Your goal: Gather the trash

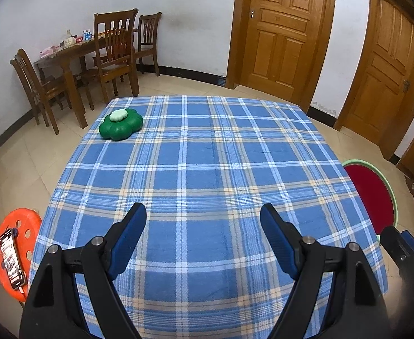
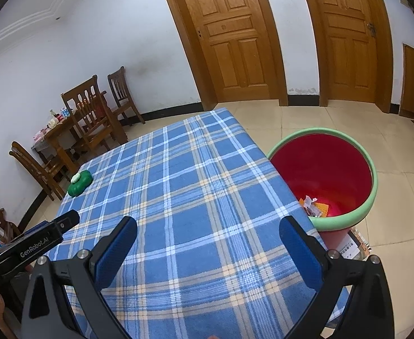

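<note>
Left wrist view is filled by a table covered with a blue plaid cloth (image 1: 195,155), above which the left gripper (image 1: 203,213) is held with its blue-padded fingers (image 1: 130,234) spread apart and nothing between them. A green flower-shaped container (image 1: 121,124) with a paler green lid is seen near the far left corner of the cloth. Beside the table on the left, a smartphone (image 1: 11,258) with a lit screen is laid on an orange plastic stool (image 1: 27,226); its text is too small to be read. Part of the red bin with a green rim (image 1: 376,195) is seen past the right edge of the table. In the right wrist view, the right gripper (image 2: 208,228) is held over the near part of the cloth, its jaws released wide and empty. The bin (image 2: 324,175) is shown standing on the tiled floor just beside the table's right edge, and crumpled scraps of paper trash (image 2: 314,204), white and orange, are seen lying at its bottom. A printed sheet (image 2: 348,250) with small characters that cannot be made out is seen on the floor at the bin's base. The body of the left gripper, entering from the left, is marked "GenRobot.AI" (image 2: 34,248) in white lettering. A wooden dining table (image 2: 56,132) with chairs and small packages is placed against the far wall, and two wooden doors (image 2: 232,34) are shut behind.
</note>
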